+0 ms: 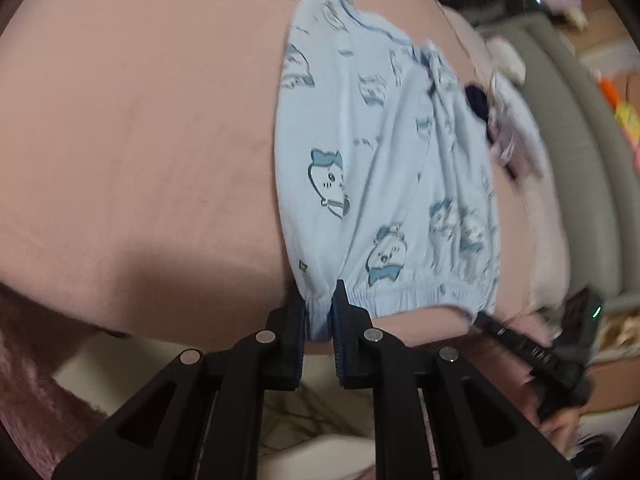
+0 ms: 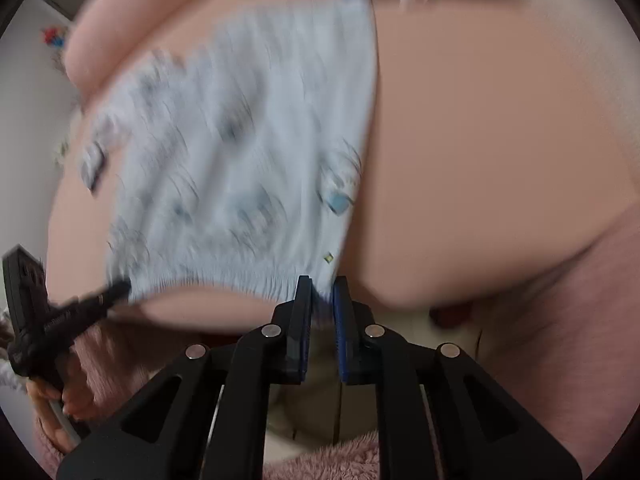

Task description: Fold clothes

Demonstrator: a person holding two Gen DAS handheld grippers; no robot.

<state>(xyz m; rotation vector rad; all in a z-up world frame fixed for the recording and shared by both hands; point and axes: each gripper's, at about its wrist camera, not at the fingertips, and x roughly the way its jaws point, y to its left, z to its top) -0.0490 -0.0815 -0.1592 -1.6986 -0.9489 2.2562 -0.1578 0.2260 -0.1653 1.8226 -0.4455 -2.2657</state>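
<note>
With both sets of fingers clamped on the elastic waistband, I hold the pale blue printed trousers stretched out along the pink bed, waist end toward me at the near edge. My left gripper pinches one corner of the gathered band; my right gripper pinches the other, and each shows up in the other's view as a dark tool at the far end of that band. The fabric is bunched between both pairs of pads, so neither is released.

As far as I can judge, the garment lies lengthwise with one leg over the other, a long seam running down the middle in the left view, so it looks halved along its length. It is not yet a compact bundle: the full length runs away from me toward the far side of the bed, where other pale clothes lie loose near the edge. The right view is smeared with motion, so I cannot tell how flat the legs sit. What seems left is bringing the ends together crosswise.
</note>
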